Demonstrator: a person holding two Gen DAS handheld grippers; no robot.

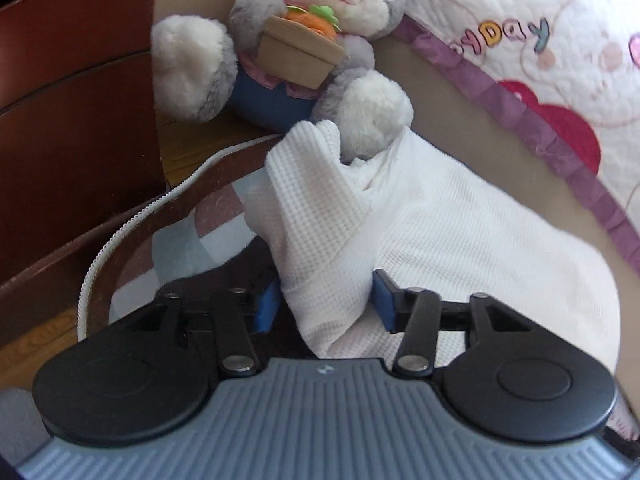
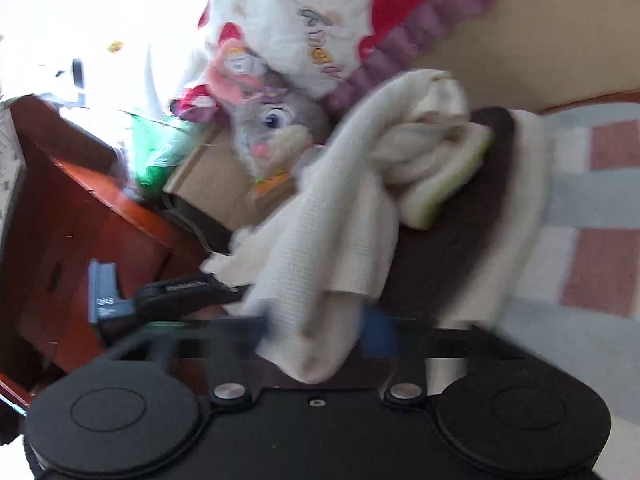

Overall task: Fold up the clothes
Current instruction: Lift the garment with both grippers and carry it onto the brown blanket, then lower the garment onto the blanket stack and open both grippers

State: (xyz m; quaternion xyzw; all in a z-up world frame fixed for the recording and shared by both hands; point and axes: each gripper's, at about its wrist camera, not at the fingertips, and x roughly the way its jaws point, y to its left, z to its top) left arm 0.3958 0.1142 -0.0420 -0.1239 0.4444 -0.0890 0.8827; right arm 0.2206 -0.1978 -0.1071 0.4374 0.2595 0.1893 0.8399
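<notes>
A white waffle-knit garment [image 1: 420, 216] hangs bunched in the air. My left gripper [image 1: 326, 302] is shut on a gathered fold of it between its blue pads [image 1: 384, 300]. In the blurred right wrist view the same garment [image 2: 340, 208] drapes from my right gripper [image 2: 320, 332], which is shut on another bunched part; its blue pad [image 2: 378, 330] shows beside the cloth. The garment has a green-edged hem [image 2: 452, 192]. The other gripper [image 2: 172, 292] shows at left.
A grey and white plush rabbit [image 1: 280, 40] holding a carrot box sits against a quilted pillow [image 1: 520, 40]. Dark red wooden drawers [image 1: 72, 100] stand at left. A checked rug [image 2: 580, 220] lies below. A white cord [image 1: 140, 220] runs along the wooden edge.
</notes>
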